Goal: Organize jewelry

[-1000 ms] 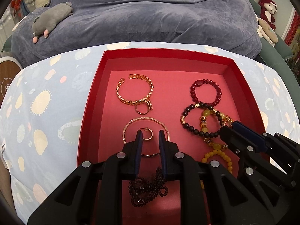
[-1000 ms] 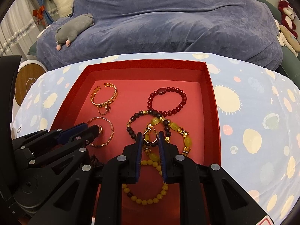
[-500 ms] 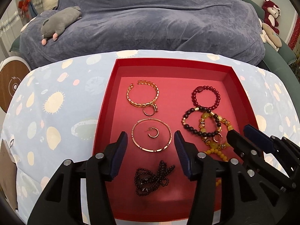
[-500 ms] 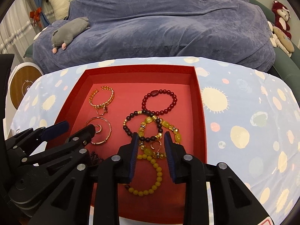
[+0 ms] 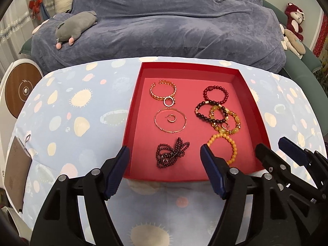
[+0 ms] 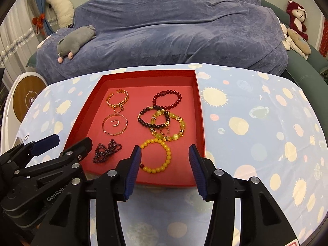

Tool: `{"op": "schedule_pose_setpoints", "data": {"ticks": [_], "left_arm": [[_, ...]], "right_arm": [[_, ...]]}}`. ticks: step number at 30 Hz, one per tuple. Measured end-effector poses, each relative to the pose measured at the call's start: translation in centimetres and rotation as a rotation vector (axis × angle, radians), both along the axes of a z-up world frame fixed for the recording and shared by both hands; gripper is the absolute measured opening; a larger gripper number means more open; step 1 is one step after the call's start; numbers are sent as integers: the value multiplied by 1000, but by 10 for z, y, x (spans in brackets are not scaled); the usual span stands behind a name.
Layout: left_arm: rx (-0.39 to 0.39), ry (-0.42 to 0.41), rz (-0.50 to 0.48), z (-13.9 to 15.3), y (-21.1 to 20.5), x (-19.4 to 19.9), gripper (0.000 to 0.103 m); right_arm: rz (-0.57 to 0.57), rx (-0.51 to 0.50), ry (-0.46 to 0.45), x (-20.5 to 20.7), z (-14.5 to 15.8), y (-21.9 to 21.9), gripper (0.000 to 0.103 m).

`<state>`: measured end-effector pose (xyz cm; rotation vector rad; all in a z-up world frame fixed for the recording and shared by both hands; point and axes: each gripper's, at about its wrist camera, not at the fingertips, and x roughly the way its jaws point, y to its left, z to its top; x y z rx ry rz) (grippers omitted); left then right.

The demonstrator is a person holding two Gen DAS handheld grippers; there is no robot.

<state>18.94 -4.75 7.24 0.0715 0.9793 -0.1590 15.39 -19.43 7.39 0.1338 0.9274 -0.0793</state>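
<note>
Left gripper (image 5: 165,154) sat with jaws spread wide, empty. Right gripper (image 6: 165,153) likewise, held just beside it, level.

Hidden and cut-off parts around the red tray (image 6: 199,123)

Covering part of the yellow bead bracelet (image 5: 232,146) with a left gripper (image 5: 165,156) finger in the left wrist view; losing the maroon plush (image 6: 296,19) and round wooden disc (image 5: 20,92) partly at the fisheye rim; leaving the small hoop (image 6: 165,131) among overlapping bracelets too tiny for telling clasp or shape.
</note>
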Motion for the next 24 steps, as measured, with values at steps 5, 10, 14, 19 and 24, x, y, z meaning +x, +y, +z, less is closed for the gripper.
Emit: {"op": "schedule_pose_setpoints", "data": {"ticks": [5,10,14,19,24], "left_arm": [[5,-10,11,6,6,-26,73],[2,-11,26,8,14,-47,78],[8,-13,40,8,20,-61,82],[14,-4,43,6,24,-74,83],[16,-7,59,4,27,-85,86]], "right_arm": [[-10,-16,-1,-25,5,4,52],[-19,5,2,-47,5,5,55],[-21,20,4,-59,5,6,55],[-27,13,4,-71,6,9,63],[-34,13,8,-81,5,9,67]]}}
